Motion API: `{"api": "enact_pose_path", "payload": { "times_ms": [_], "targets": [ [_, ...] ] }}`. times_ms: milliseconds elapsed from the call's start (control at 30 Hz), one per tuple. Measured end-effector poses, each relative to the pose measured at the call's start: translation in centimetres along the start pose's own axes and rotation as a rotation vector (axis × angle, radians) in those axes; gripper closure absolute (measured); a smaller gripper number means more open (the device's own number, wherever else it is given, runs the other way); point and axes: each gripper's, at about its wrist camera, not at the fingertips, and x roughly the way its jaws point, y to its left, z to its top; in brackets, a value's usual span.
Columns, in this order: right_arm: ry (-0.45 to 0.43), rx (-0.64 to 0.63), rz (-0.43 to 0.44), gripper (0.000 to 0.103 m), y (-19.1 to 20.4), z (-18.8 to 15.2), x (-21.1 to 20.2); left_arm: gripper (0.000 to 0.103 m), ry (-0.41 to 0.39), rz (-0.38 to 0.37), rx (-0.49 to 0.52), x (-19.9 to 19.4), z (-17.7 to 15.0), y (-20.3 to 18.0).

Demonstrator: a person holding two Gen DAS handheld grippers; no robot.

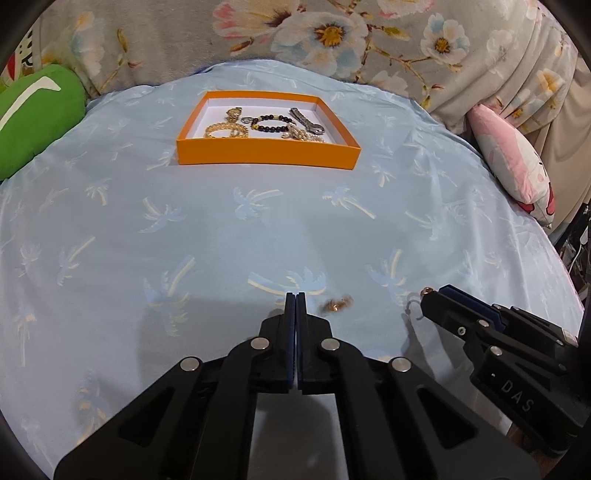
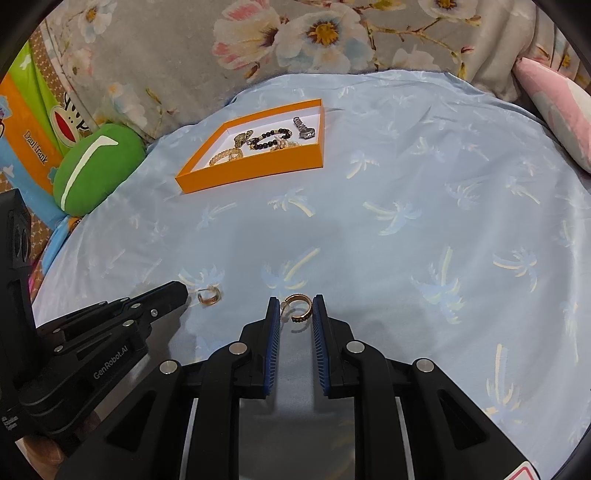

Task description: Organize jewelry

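An orange box (image 1: pixel 266 154) (image 2: pixel 255 170) lies on the blue sheet and holds gold bracelets (image 1: pixel 226 129), a dark bead bracelet (image 1: pixel 271 123), pearls and a silver watch (image 1: pixel 307 121). My left gripper (image 1: pixel 296 297) is shut and empty; a small gold earring (image 1: pixel 337 304) (image 2: pixel 208 296) lies just right of its tips. My right gripper (image 2: pixel 295 306) is open, with a gold hoop earring (image 2: pixel 298 307) between its fingertips, on the sheet. In the left wrist view the right gripper (image 1: pixel 430 299) enters from the right with that hoop (image 1: pixel 427 291) at its tip.
A green cushion (image 1: pixel 33 114) (image 2: pixel 96 168) lies left of the box and a pink pillow (image 1: pixel 513 162) (image 2: pixel 561 107) to the right. A floral blanket (image 1: pixel 295 33) is bunched behind the sheet. A printed orange bag (image 2: pixel 26 129) stands at the far left.
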Motion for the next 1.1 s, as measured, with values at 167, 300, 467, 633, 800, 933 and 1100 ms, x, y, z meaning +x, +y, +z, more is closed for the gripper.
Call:
{"api": "enact_pose_path", "payload": {
  "times_ms": [167, 300, 467, 633, 800, 933, 1100],
  "targets": [
    [-0.001, 0.002, -0.001, 0.087, 0.0, 0.0, 0.0, 0.103, 0.012, -0.013, -0.024, -0.2, -0.2, 0.8],
    [-0.005, 0.008, -0.004, 0.087, -0.1, 0.1, -0.2, 0.081, 0.012, -0.022, 0.004, 0.0, -0.2, -0.2],
    [-0.012, 0.020, -0.006, 0.086, -0.6, 0.0, -0.4, 0.072, 0.029, -0.041, 0.049, 1.1, 0.2, -2.3],
    [-0.016, 0.031, -0.007, 0.086, -1.2, 0.0, -0.7, 0.074, 0.028, -0.026, 0.080, 1.7, 0.2, -3.4],
    [-0.019, 0.036, -0.006, 0.086, -1.3, 0.0, -0.8, 0.087, 0.028, -0.034, 0.069, 1.7, 0.2, -3.2],
    [-0.022, 0.035, -0.005, 0.086, -1.3, 0.1, -0.9, 0.087, 0.028, -0.034, 0.065, 1.7, 0.2, -3.2],
    [-0.033, 0.021, 0.002, 0.086, -0.9, 0.7, -1.2, 0.087, 0.008, -0.031, 0.056, 0.8, 0.9, -2.8]
  ]
}}
